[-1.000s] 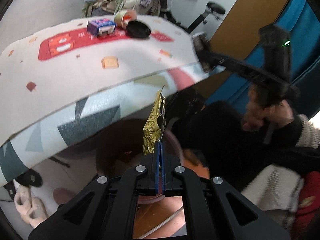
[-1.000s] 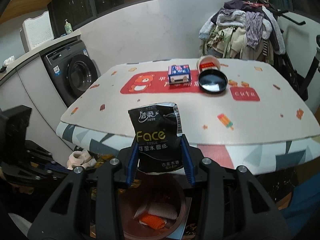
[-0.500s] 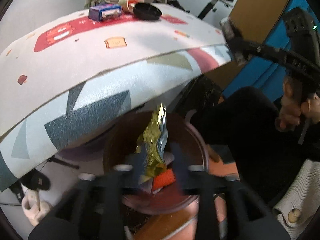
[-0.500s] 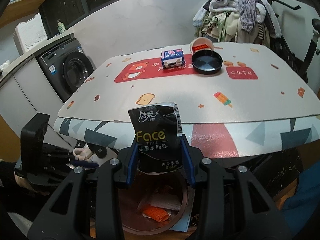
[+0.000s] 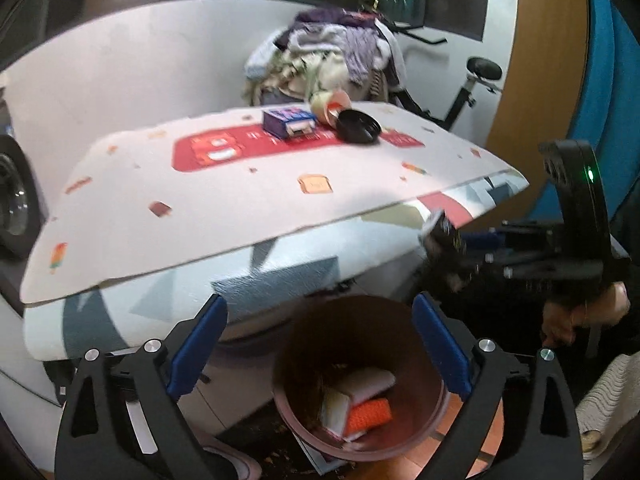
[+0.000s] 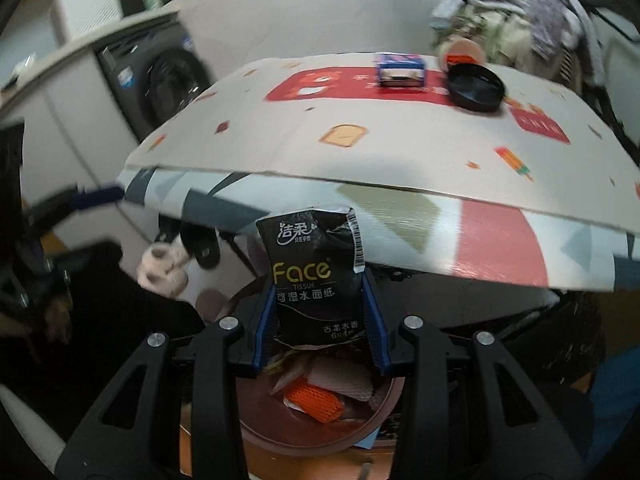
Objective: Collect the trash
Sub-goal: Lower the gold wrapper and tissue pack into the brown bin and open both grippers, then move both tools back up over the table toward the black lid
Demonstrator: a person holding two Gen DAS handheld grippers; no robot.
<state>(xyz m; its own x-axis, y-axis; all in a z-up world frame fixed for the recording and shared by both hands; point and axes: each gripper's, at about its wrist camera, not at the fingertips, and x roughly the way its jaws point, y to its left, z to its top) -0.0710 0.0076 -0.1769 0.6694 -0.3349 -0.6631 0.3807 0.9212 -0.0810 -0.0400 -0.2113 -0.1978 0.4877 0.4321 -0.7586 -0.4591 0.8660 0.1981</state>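
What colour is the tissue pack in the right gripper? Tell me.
Black with gold and white lettering; the tissue pack shows best in the right wrist view.

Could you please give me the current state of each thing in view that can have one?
left tool: open, empty.
right tool: shut on black tissue pack, above the bin.
trash bin: upright, partly filled.
black lid: lying on the table.
cup: tipped on its side.

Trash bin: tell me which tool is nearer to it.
Right. The right tool holds the black tissue pack just over the trash bin; the left tool hangs open, higher above it.
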